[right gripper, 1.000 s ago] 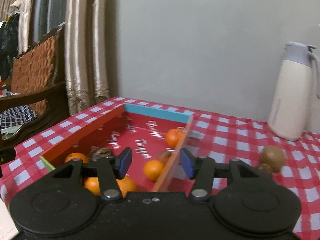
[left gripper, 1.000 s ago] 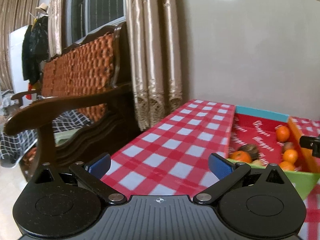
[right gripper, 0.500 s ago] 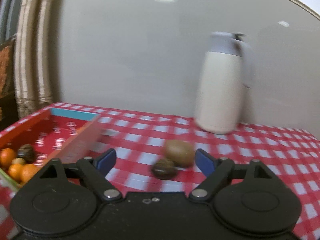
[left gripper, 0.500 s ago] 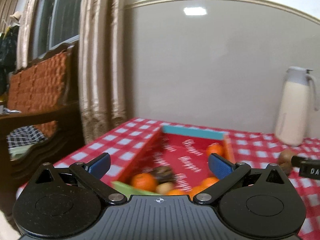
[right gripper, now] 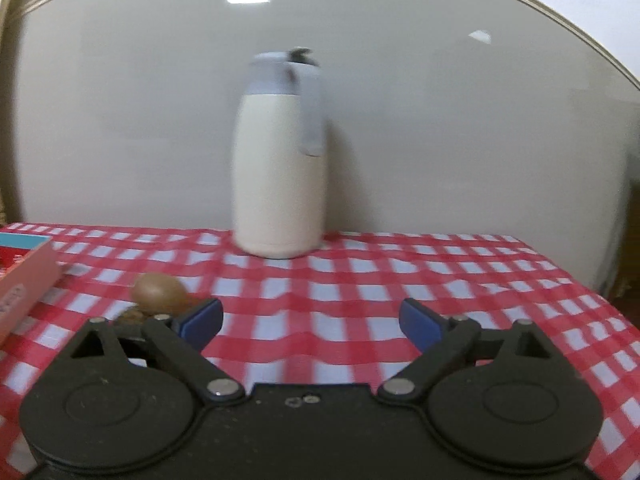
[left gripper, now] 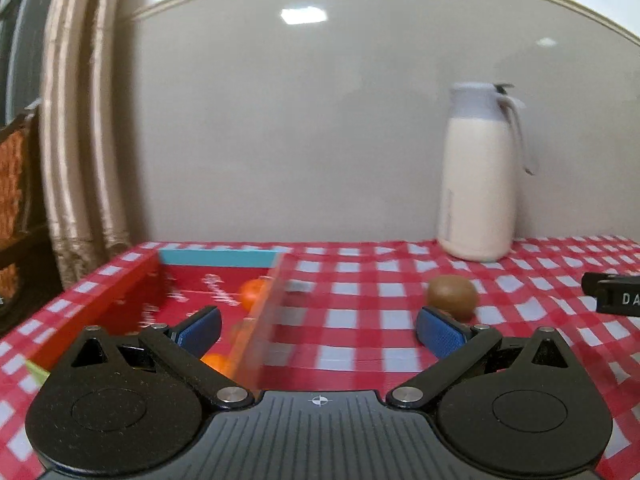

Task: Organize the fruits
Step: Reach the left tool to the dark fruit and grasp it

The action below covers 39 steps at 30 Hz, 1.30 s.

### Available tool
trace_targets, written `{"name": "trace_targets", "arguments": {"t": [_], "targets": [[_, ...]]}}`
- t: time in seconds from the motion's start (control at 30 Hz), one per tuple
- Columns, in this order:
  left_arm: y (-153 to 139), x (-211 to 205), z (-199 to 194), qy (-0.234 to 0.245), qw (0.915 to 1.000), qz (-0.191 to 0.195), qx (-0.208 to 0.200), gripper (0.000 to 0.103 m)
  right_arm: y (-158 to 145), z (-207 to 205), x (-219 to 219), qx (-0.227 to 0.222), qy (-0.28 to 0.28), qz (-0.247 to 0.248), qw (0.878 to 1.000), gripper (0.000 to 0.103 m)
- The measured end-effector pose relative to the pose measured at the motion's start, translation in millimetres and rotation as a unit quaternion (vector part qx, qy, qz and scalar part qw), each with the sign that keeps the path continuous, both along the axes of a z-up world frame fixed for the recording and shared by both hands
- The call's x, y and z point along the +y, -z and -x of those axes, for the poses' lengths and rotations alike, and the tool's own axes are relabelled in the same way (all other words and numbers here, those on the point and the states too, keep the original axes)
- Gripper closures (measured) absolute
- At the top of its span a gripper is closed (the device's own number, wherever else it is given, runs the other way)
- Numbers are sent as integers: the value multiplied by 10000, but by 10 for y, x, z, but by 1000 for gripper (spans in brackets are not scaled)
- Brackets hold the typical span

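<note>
A brown kiwi (left gripper: 452, 297) lies on the red checked tablecloth (left gripper: 360, 312), just beyond the right finger of my left gripper (left gripper: 318, 330), which stands open and empty. A red box (left gripper: 132, 292) with a blue far wall holds oranges (left gripper: 253, 292) at the left. In the right wrist view the kiwi (right gripper: 159, 291) sits left of my right gripper (right gripper: 310, 322), with a darker fruit (right gripper: 130, 315) partly hidden behind the left finger. The right jaws are opening and nothing is between them. Part of the right gripper (left gripper: 612, 298) shows at the left wrist view's right edge.
A cream jug with a grey lid (right gripper: 280, 160) stands at the back of the table by the wall. Curtains (left gripper: 76, 140) hang at the left. The table's right edge (right gripper: 592, 288) drops off. The box's pale side wall (right gripper: 24, 284) is at far left.
Both views have swung right, from the bench and box toward the jug. The right jaws have widened. The kiwi has come into the left wrist view.
</note>
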<state>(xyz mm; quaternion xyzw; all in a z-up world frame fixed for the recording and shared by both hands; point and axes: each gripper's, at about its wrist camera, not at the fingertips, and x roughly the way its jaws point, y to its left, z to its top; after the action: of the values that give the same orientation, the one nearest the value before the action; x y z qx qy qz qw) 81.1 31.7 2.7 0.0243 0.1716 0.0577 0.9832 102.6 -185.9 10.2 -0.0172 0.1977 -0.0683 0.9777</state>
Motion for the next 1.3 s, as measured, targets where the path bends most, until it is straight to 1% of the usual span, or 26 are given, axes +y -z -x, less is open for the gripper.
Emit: {"name": "trace_targets", "arguments": {"t": [0.17,0.33,0.5,0.53,0.57,0.63,0.73,0.9,1.0,1.03,1.13,1.2,1.23,1.3], "targets": [[66,-277,-184,167,9997,-30,189,1,17,-26,-331,55,270,-15,9996,8],[120,-484,-321,319,9990,-117,283,1,20,-8,-598,50,462,-52,9989,9],[163,-602,-456,395,9983,-168,404,1,35,-51,-737,49,543,-73,9985,9],[175,-620,-487,401,9981,-170,441,4,38,-58,-739,56,551,-68,9984,9],[187,-634,-519,400,9979,-164,475,12,45,-78,-750,70,560,-68,9984,9],[215,-650,-598,442,9971,-107,603,18,49,-108,-774,91,565,-116,9983,9],[257,-695,-732,431,9966,-132,692,19,50,-156,-799,119,585,-212,9980,9],[300,-742,-920,492,9951,-165,845,20,70,-228,-809,159,575,-215,9980,9],[347,-757,-1005,550,9932,-143,1016,30,83,-271,-833,190,594,-244,9978,9],[360,-762,-1035,583,9921,-124,1107,36,85,-290,-838,194,602,-255,9977,9],[395,-786,-1090,626,9899,-113,1269,41,92,-320,-868,217,624,-367,9971,9],[418,-806,-1111,670,9884,-137,1358,56,97,-333,-885,228,645,-442,9967,9],[424,-809,-1116,679,9879,-126,1385,59,101,-334,-889,231,652,-460,9965,9],[432,-816,-1115,673,9881,-115,1381,59,102,-335,-881,228,652,-480,9965,9]]}}
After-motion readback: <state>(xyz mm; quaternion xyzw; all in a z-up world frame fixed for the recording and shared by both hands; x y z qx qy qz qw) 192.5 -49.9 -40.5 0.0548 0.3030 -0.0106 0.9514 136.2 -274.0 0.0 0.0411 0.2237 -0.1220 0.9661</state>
